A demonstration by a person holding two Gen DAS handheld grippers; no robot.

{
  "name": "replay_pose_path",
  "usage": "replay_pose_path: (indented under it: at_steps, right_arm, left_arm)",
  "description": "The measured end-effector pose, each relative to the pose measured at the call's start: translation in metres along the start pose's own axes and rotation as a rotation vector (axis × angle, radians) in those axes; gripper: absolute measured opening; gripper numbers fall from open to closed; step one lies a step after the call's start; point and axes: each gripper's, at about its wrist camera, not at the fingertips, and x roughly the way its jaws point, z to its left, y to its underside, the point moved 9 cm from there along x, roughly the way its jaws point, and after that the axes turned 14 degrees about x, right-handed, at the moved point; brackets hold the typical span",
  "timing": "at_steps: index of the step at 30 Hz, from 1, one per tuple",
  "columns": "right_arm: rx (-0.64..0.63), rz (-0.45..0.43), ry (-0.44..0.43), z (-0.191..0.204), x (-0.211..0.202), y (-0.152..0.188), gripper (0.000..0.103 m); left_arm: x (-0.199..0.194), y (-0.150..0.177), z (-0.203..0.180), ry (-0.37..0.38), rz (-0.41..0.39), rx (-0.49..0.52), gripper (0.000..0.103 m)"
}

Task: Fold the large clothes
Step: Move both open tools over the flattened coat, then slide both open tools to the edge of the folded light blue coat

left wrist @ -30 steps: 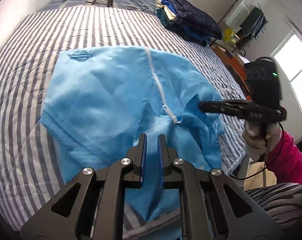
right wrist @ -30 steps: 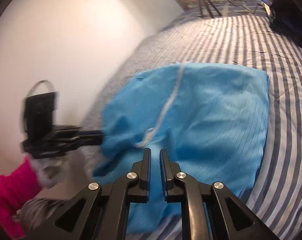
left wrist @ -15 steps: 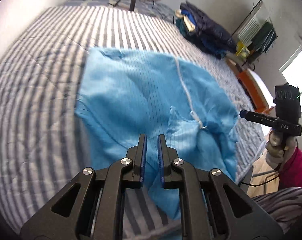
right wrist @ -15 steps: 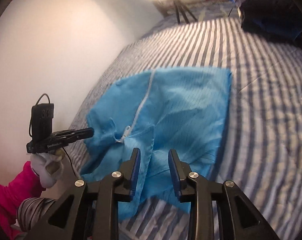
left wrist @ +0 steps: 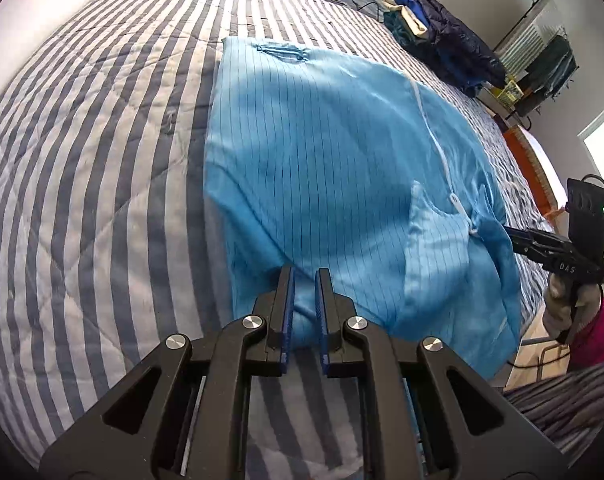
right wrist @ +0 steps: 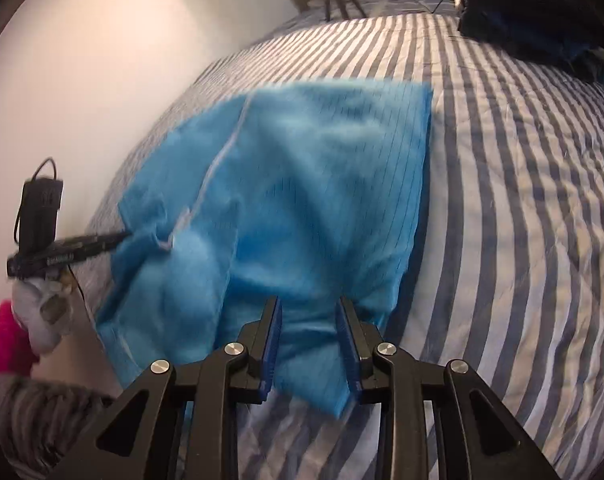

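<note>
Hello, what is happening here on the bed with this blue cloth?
A person with a two-finger gripper in each hand is folding a large light-blue garment with a white zipper, spread on a striped quilt. The left gripper is shut, its tips over the garment's near edge; whether it pinches the fabric is unclear. The right gripper has just been opening and hangs open over the near edge, gripping nothing. A pile of dark clothes lies at the bed's far side.

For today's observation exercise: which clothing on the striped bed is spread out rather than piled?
The light blue pinstriped zip garment lies spread out; the dark navy clothes sit heaped farther away.
</note>
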Motion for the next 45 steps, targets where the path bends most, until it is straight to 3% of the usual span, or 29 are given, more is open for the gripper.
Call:
replay_pose_path:
  at_steps: [2, 5, 11, 16, 23, 26, 30, 35, 40, 45]
  right_arm:
    - [0.013, 0.001, -0.020, 0.000, -0.008, -0.003, 0.030]
    - [-0.001, -0.052, -0.034, 0.001, -0.030, -0.021, 0.030]
    - [-0.011, -0.166, -0.021, 0.004, -0.048, -0.077, 0.030]
    - [-0.070, -0.168, -0.028, 0.028, -0.034, -0.124, 0.031]
    - [-0.154, -0.094, -0.015, 0.063, 0.030, -0.162, 0.031]
    - [-0.176, -0.032, 0.022, 0.064, 0.062, -0.155, 0.031]
    - [-0.216, 0.013, 0.083, 0.052, 0.084, -0.136, 0.031]
    - [-0.205, -0.037, 0.071, 0.045, 0.041, -0.124, 0.030]
    - [-0.210, 0.003, 0.129, 0.014, 0.028, -0.081, 0.030]
    - [-0.127, -0.013, 0.095, -0.011, 0.011, -0.046, 0.030]
  left_arm:
    - [-0.009, -0.001, 0.000, 0.015, -0.002, -0.015, 0.009]
    - [-0.032, -0.018, 0.006, 0.003, -0.067, -0.022, 0.009]
    - [-0.041, -0.083, 0.012, -0.038, -0.134, -0.024, 0.009]
    - [-0.013, -0.137, -0.007, -0.030, -0.115, 0.032, 0.009]
    - [0.044, -0.182, -0.018, -0.040, -0.060, 0.086, 0.009]
    - [0.071, -0.175, -0.008, -0.058, 0.007, 0.084, 0.009]
    - [0.082, -0.159, -0.002, -0.071, 0.015, 0.095, 0.009]
    - [0.048, -0.148, -0.003, -0.079, -0.048, 0.086, 0.009]
    - [0.042, -0.112, 0.007, -0.114, -0.006, 0.072, 0.009]
    - [0.032, -0.079, 0.009, -0.119, -0.026, 0.038, 0.009]
